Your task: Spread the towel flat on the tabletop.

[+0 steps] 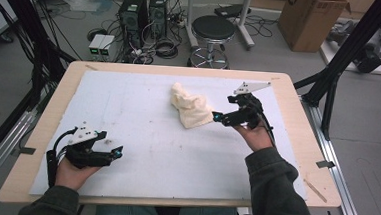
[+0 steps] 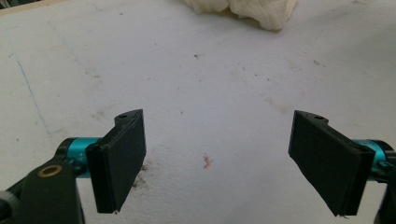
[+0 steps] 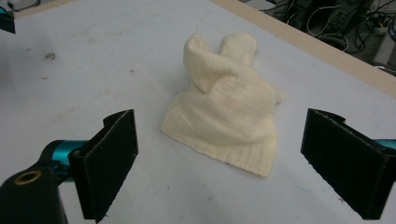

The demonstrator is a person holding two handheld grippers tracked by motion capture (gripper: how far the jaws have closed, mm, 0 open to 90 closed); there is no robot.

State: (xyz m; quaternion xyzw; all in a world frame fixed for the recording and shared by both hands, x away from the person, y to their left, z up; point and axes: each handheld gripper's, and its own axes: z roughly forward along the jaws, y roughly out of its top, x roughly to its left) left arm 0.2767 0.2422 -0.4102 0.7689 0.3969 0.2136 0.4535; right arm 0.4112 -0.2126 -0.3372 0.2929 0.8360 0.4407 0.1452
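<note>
Just ahead of the right tongs (image 3: 219, 163): cream cloth (image 3: 224, 112); untouched.

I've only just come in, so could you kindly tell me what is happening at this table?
A person seated at the table holds a two-jaw claw in each hand. The right claw, jaws wide open, is right beside a crumpled cream cloth lying on the white mat, aimed at its near edge. The left claw, also open, rests low near the person's side, well away from the cloth. Nothing is gripped yet.
</note>
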